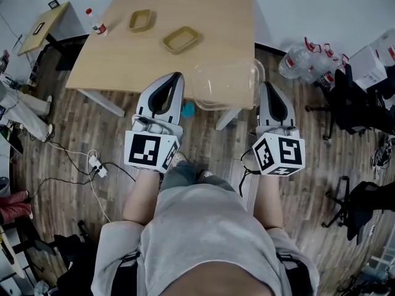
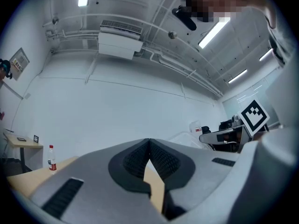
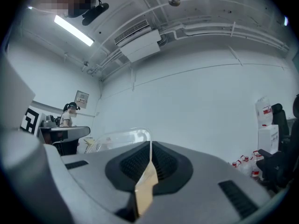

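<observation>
Head view, looking down: a person stands at the 6 o'clock side of a wooden table, a gripper in each hand. A clear container sits at the table's near edge. The left gripper points at its 9 o'clock side; the right gripper is just beside its 3 o'clock rim.

Left gripper view: jaws pressed together, holding nothing; a water bottle stands at 8 o'clock.

Right gripper view: jaws likewise closed and empty, with the container at 11 o'clock beyond the tips.

This reads as an approach; a grasp would call for parting the jaws first.
</observation>
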`<state>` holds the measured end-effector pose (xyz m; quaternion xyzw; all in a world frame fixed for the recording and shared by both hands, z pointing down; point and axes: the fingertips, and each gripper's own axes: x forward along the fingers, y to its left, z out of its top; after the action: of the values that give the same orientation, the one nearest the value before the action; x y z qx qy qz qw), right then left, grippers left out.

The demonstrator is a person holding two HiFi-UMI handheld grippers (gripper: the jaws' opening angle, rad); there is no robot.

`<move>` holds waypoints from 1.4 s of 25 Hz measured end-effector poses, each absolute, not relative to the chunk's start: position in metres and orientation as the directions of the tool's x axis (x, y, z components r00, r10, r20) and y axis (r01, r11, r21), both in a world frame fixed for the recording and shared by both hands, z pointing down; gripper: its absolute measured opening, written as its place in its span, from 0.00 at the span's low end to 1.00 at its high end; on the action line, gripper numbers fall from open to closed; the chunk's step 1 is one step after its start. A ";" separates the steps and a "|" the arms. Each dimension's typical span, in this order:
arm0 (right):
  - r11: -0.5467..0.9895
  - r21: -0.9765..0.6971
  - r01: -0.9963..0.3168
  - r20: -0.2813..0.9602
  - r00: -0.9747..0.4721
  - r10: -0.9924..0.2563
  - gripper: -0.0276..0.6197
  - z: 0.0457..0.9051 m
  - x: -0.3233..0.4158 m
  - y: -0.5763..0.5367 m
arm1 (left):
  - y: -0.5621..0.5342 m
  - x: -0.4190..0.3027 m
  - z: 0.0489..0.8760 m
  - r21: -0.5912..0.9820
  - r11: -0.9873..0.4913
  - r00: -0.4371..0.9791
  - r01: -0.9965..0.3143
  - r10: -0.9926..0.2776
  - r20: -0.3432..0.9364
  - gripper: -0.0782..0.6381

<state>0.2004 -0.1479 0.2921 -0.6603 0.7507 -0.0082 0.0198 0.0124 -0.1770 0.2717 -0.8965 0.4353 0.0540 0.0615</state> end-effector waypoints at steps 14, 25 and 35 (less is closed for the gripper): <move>0.134 -0.040 -0.990 -0.029 -0.133 -0.991 0.08 0.295 0.205 -0.110 | -0.142 0.023 0.276 -0.063 -0.616 0.618 -0.785 -0.772 -0.148 0.13; 0.122 -0.024 -0.992 -0.042 -0.120 -0.992 0.08 0.295 0.208 -0.107 | -0.141 0.025 0.273 -0.069 -0.616 0.619 -0.785 -0.770 -0.154 0.13; 0.121 -0.024 -0.992 -0.051 -0.119 -0.992 0.08 0.293 0.205 -0.114 | -0.146 0.023 0.272 -0.077 -0.618 0.622 -0.783 -0.768 -0.153 0.13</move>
<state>0.2050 -0.1136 0.2934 -0.6630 0.7481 0.0077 0.0272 0.0231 -0.1465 0.2722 -0.8979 0.4318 0.0523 0.0680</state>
